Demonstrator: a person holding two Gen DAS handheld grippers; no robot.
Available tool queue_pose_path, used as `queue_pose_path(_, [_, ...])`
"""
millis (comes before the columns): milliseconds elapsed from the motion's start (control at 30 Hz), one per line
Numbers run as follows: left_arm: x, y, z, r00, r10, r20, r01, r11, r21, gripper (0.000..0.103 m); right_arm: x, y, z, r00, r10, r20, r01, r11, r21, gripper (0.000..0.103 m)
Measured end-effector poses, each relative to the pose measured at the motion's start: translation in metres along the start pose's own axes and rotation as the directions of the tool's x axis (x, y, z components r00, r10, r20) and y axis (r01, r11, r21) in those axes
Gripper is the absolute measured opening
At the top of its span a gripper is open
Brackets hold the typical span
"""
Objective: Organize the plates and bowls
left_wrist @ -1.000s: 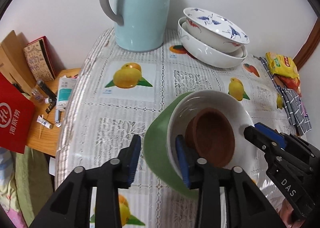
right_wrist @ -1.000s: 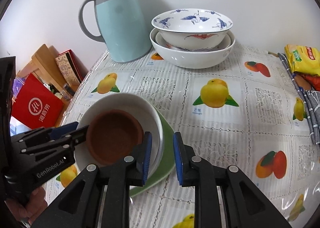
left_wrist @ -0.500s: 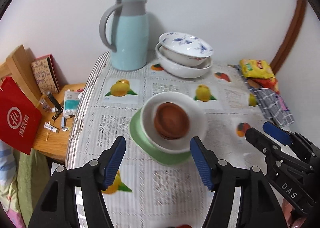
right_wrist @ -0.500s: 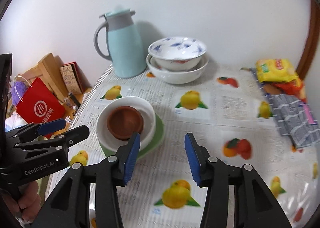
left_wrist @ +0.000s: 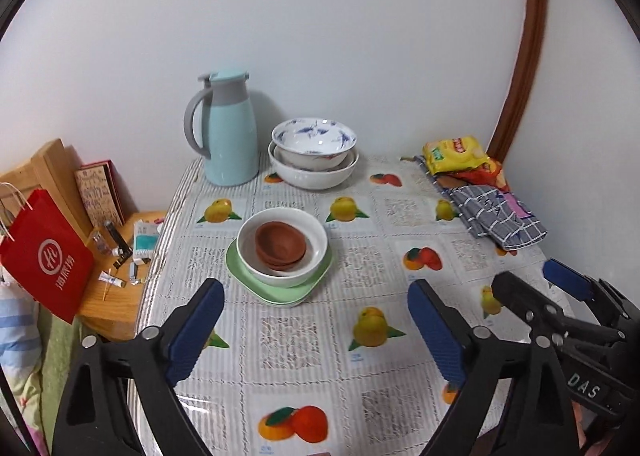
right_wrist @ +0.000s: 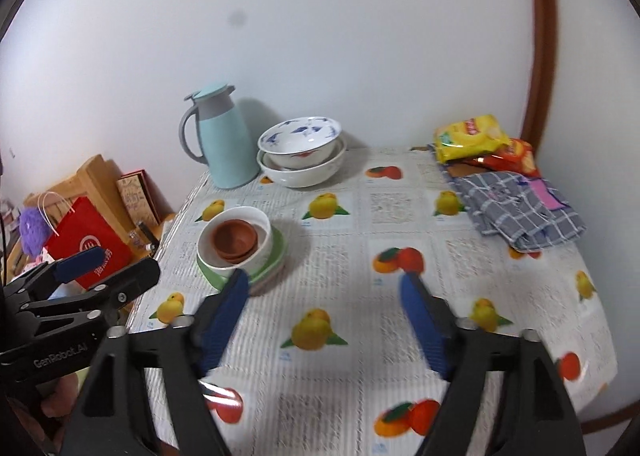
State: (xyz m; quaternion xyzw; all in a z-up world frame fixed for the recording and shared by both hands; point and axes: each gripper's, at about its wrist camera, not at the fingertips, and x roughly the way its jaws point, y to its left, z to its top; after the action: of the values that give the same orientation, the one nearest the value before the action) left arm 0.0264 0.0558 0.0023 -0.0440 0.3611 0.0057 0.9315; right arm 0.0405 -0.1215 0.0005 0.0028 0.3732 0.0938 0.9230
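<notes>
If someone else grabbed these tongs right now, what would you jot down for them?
Left tongs: open, empty, above the table.
Right tongs: open, empty too.
Near stack: brown bowls nested in a white bowl, which sits on green plates.
Far stack: crane bowl inside a big white bowl, beside the jug.
Done: all dishes sit in these two stacks.
Left: probably nothing, unless the stacks are to be merged.
</notes>
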Motion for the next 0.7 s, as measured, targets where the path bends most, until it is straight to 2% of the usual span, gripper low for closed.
queue_pose_path(100, [-0.01, -0.01, -0.007, 1.0, -0.011, 0.013, 0.011, 1.0, 0.006, 0.097, -0.013, -0.009, -0.007, 0.999, -0.049, 0.004, 0.049, 0.999, 0.008, 0.093])
queue_pose_path(233, [-0.019, -0.017, -0.015, 0.999, -0.025, 0.023, 0.026, 1.0, -0.009, 0.097, -0.027, -0.023, -0.014, 0.995, -0.097, 0.0, 0.097, 0.995, 0.033, 0.096])
queue_pose_path(700, [-0.031, -0.03, -0.023, 1.0, 0.005, 0.025, -0.006, 1.0, 0.011, 0.097, -0.049, -0.034, -0.026, 0.993, -0.112, 0.02, 0.112, 0.993, 0.031, 0.097])
